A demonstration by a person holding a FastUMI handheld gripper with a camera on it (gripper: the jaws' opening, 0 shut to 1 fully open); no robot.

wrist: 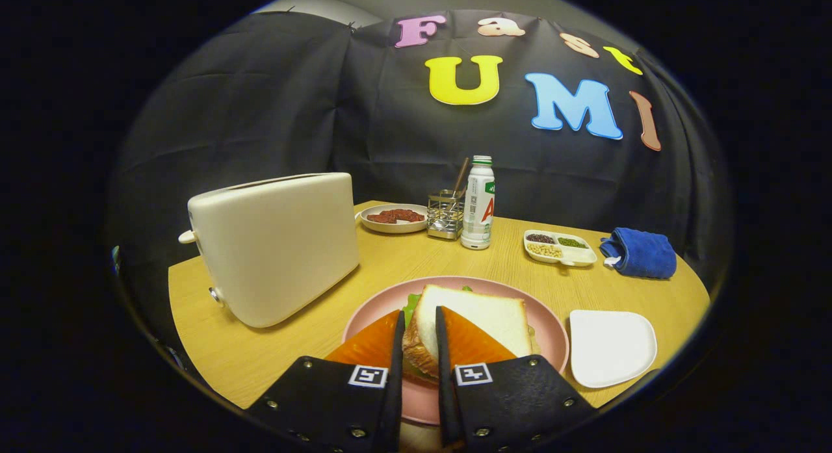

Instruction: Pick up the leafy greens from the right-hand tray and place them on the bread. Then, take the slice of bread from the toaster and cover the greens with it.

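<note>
Gripper (416,333) fingers sit a narrow gap apart with the near corner of the top bread slice (478,320) between them; both fingers look to be touching the slice's edges, so it reads as gripped. Slice lies flat on the pink plate (552,339), roughly square, white crumb up, crust at the near corner. Greens (411,303) peek out under the slice's left edge, and a small bit at its far edge; sandwiched under the bread, on the plate. Lower bread is mostly hidden, only a sliver of crust visible below the top slice between the fingers. Just right of the plate, a white tray (612,347), nothing on it. Left of the plate, the toaster (276,245) stands upright on the wood table (273,355), slots on top; can't tell what's inside. Further back in the middle: a small plate of red stuff (394,217), a wire holder (446,214) with a stick in it, a white bottle (478,204) with green cap, all close together. Back right: divided dish (559,247) with beans or grains, then a blue cloth (639,252) beside it.
</note>
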